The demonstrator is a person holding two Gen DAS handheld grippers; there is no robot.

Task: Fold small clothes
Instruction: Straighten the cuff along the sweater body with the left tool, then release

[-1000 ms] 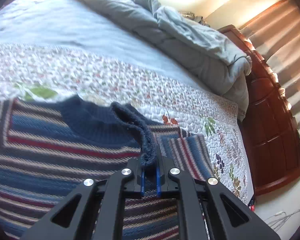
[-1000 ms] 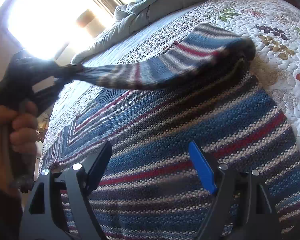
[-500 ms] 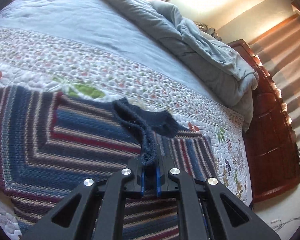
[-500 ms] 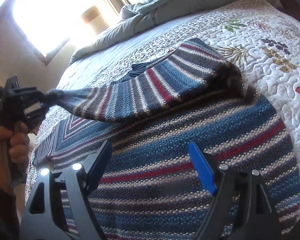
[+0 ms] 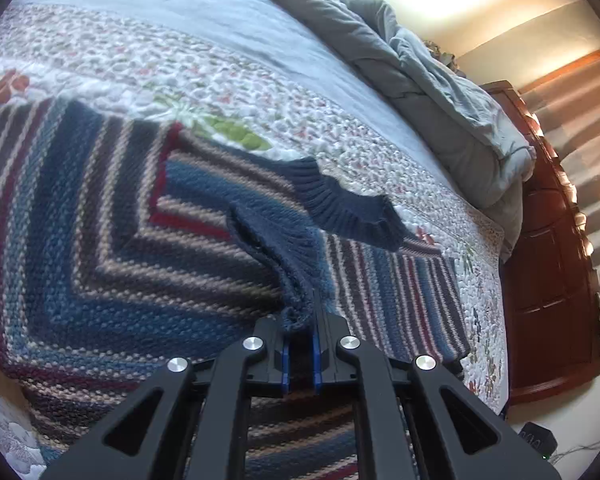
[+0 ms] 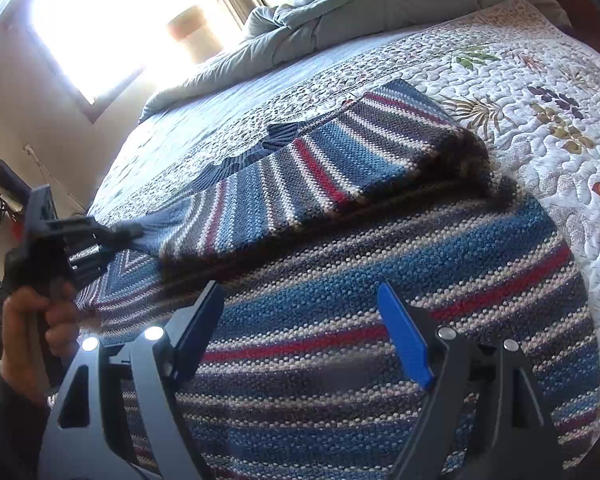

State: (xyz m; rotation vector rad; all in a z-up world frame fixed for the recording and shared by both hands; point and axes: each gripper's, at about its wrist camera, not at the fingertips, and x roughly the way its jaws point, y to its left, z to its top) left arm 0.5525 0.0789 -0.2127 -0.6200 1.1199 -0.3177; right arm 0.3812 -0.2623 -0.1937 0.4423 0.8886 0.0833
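Bed (image 6: 228,92): I see a floral quilt (image 5: 260,92) covering it.
Sweater (image 6: 340,320): striped, lying on the quilt.
Duvet (image 5: 440,92): grey, bunched beyond the sweater.

No text, label, brand, number or sign can be read in either view; a small dark box (image 5: 537,440) on the floor at the lower right of the left wrist view bears faint marks too small to make out.
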